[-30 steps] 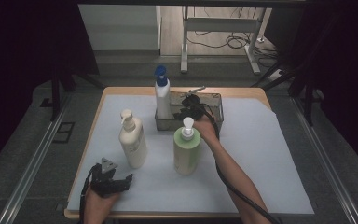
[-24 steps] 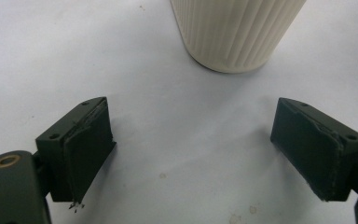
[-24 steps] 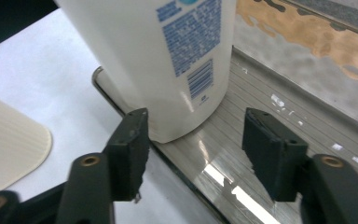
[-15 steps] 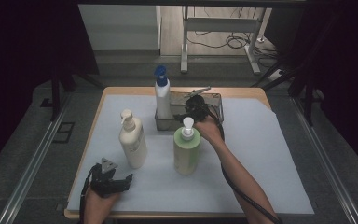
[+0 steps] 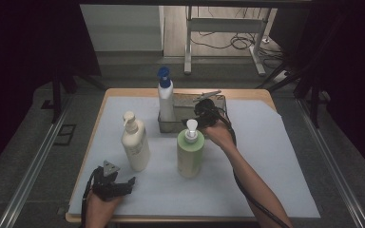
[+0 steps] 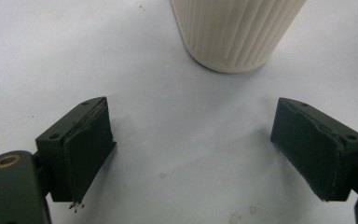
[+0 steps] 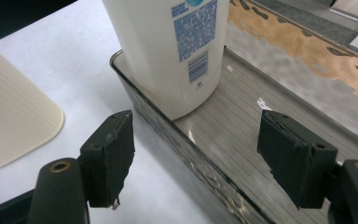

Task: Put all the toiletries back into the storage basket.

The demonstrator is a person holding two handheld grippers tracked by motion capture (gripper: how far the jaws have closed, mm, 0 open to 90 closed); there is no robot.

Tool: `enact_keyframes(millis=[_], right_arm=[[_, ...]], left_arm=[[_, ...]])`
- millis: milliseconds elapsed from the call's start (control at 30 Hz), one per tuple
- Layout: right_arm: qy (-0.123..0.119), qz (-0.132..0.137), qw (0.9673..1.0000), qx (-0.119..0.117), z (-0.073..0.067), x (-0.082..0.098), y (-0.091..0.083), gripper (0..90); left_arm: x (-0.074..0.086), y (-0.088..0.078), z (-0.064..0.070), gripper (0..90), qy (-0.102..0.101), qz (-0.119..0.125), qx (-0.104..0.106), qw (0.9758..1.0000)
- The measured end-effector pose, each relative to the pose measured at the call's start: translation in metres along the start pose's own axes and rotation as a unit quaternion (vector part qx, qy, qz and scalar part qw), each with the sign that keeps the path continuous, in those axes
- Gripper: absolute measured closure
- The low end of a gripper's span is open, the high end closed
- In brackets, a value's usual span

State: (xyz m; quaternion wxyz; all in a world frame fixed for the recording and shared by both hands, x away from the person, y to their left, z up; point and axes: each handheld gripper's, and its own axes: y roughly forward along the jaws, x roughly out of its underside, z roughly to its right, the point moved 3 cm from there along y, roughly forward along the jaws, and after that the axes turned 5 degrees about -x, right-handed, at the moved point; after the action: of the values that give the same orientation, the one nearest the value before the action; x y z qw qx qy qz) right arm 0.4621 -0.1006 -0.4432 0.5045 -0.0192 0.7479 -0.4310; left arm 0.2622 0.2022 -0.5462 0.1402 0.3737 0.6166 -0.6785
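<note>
**Right gripper backs off from the bottle in the tray**

Since a second ago the right gripper point(image 5: 204, 108) has drawn slightly back from the blue-capped white bottle point(image 5: 165, 99), and its jaws have just been opening with nothing between them; the left gripper point(image 5: 111, 183) lies where it was.

High view: the blue-capped white bottle stands upright in the left end of a metal tray point(image 5: 217, 99) at the far middle of the white-covered table point(image 5: 275, 161). The right gripper sits at the tray's near wall, just right of the bottle and apart from it, with the person's right hand point(image 5: 218, 135) behind it. A green pump bottle point(image 5: 190, 152) stands just in front of the tray, and a cream pump bottle point(image 5: 135, 141) stands to its left, the two well apart. The left gripper rests low at the near left edge of the table, pointing toward the cream pump bottle.

Left gripper view: its jaws stand wide apart over the bare white cover, holding nothing. The ribbed base of the cream pump bottle point(image 6: 235, 32) stands ahead of them, not touched.

Right gripper view: the jaws gape wide and grip nothing; they straddle the metal tray's point(image 7: 205, 163) near wall, one over the white cover, the other over the tray floor. The blue-capped white bottle point(image 7: 177, 51) stands in the tray's corner ahead, clear of both pads, its label facing the camera. The cream pump bottle's base point(image 7: 14, 121) shows at the left.
</note>
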Motion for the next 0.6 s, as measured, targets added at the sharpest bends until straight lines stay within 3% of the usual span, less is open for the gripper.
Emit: enact_keyframes(millis=[267, 467, 600], right_arm=[[-0.005, 0.004, 1.0000, -0.001, 0.001, 0.009, -0.015, 23.1], [0.004, 0.007, 1.0000, 0.004, 0.006, 0.016, -0.025, 16.6], [-0.004, 0.001, 1.0000, 0.004, 0.008, 0.021, -0.030, 13.8]], left_arm=[[0.000, 0.000, 0.000, 12.2, 0.000, 0.000, 0.000, 1.0000], [0.000, 0.000, 0.000, 12.3, 0.000, 0.000, 0.000, 1.0000], [0.000, 0.000, 0.000, 12.3, 0.000, 0.000, 0.000, 1.0000]])
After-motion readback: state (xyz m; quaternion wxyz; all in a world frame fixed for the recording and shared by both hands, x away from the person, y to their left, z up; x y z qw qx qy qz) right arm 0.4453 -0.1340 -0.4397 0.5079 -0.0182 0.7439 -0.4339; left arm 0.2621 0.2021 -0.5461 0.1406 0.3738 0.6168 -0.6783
